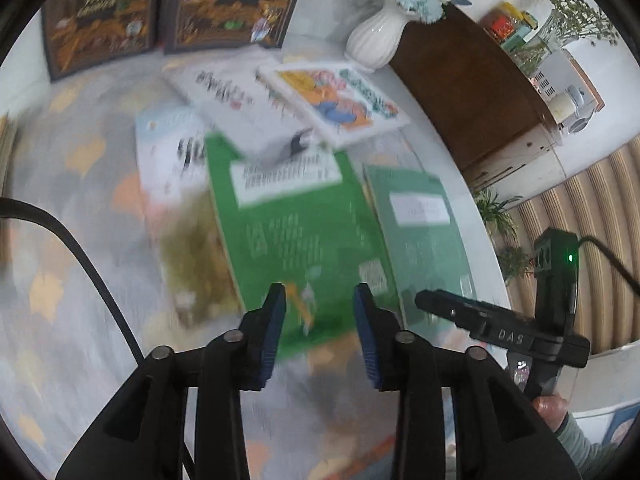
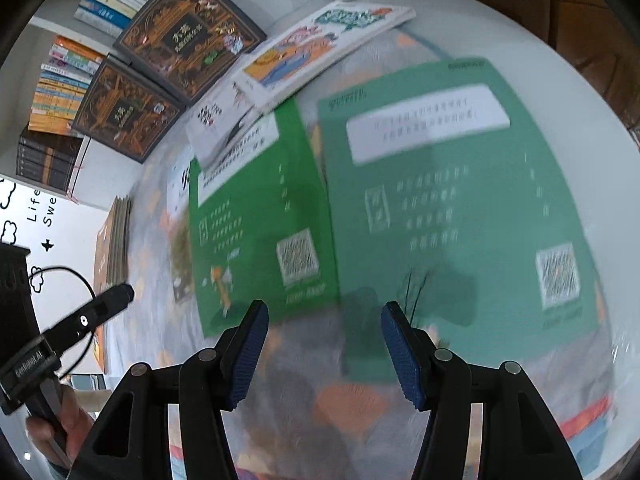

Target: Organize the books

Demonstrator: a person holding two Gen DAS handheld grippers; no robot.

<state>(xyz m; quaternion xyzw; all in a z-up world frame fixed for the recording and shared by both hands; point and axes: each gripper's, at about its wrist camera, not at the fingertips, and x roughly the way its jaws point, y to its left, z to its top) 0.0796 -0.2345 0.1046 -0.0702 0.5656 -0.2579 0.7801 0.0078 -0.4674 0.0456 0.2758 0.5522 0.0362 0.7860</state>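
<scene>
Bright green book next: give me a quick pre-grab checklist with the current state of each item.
1. Left gripper empty, jaws apart: ok.
2. Right gripper empty, jaws apart: ok.
3. Bright green book lies flat on the table, its near edge just beyond the left gripper's fingertips: ok.
4. Its top free of other books: not ok, the white book overlaps its far end, with the cartoon-cover book resting on that.
5. Side clearance: not ok, the teal green book lies right beside it, almost touching.
6. Exact edge position for a grip: cannot tell, both views are motion-blurred.
</scene>
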